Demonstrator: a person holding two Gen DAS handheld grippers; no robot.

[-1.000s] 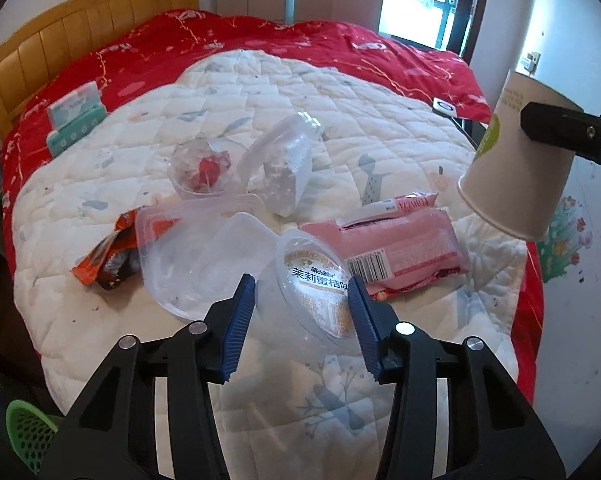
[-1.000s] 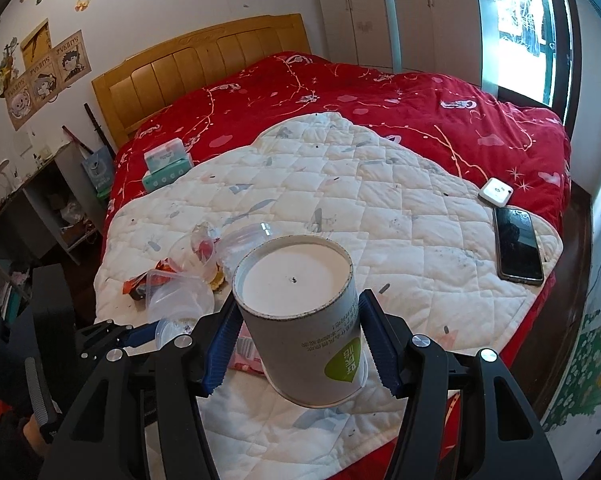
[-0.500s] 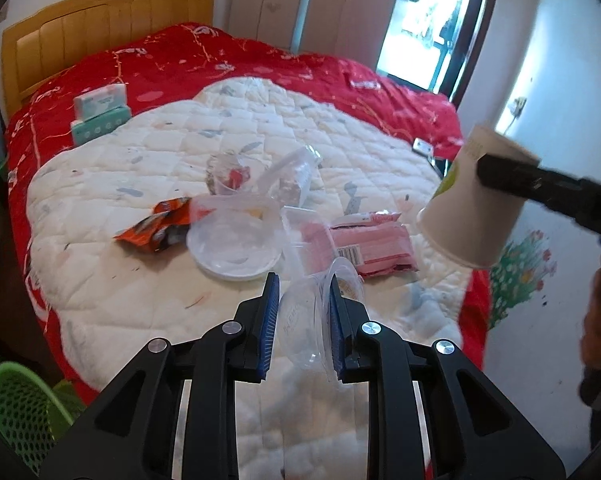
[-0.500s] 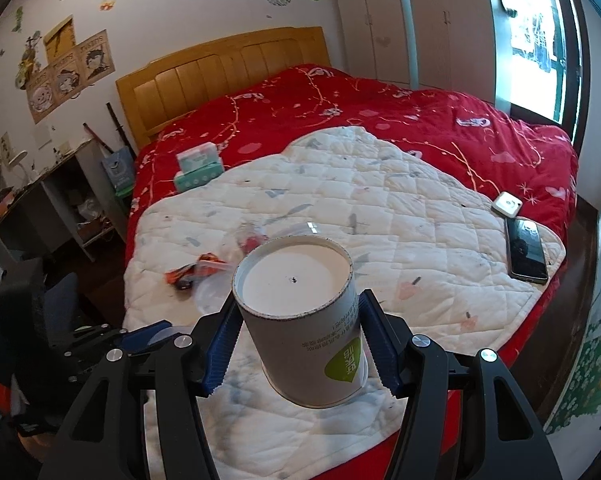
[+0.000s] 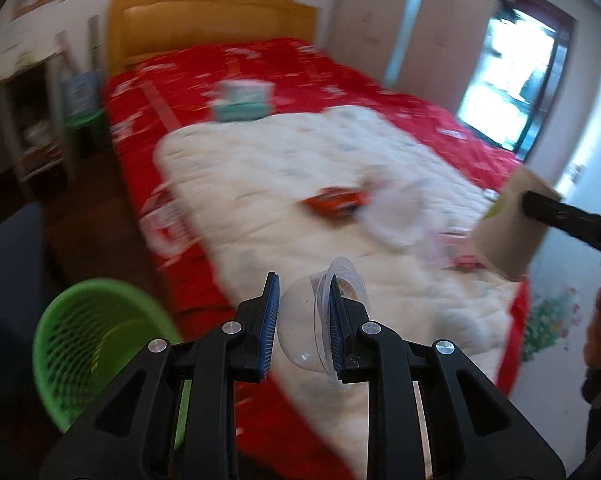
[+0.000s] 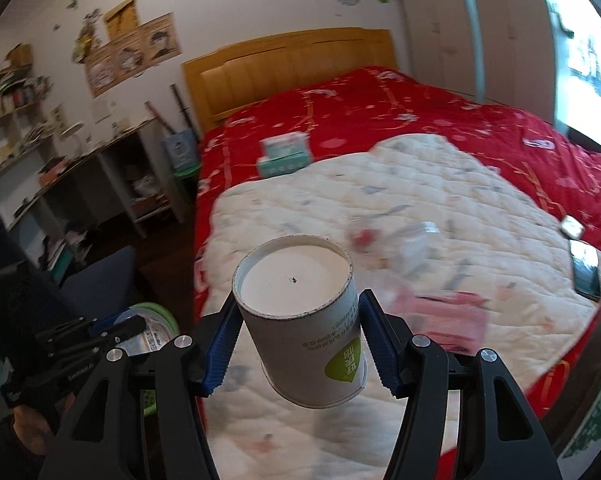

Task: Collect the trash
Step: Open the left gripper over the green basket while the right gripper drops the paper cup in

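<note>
My left gripper [image 5: 303, 284] is shut on a clear plastic cup [image 5: 300, 336] with a printed lid, held tilted in the air past the bed's left edge. A green mesh basket [image 5: 88, 344] stands on the floor below and to its left. My right gripper [image 6: 298, 298] is shut on a white paper cup [image 6: 300, 320] with a green leaf mark, its base facing the camera, above the quilt's near corner. The left wrist view shows that paper cup [image 5: 508, 224] at the right. Left on the white quilt [image 5: 300, 168] are an orange wrapper [image 5: 336, 202], clear containers [image 5: 396, 208] and a pink packet [image 6: 440, 316].
A tissue box [image 5: 242, 100] lies on the red bedspread near the wooden headboard. A phone [image 6: 586, 274] and a small white box [image 6: 572, 227] lie at the quilt's right edge. Shelves and a desk [image 6: 60, 184] line the left wall. A blue chair [image 6: 100, 280] stands by the bed.
My left gripper shut on the clear cup, lifted it off the quilt and swung left past the bed's edge, so the green basket shows larger. My right gripper carried the paper cup leftward too.
</note>
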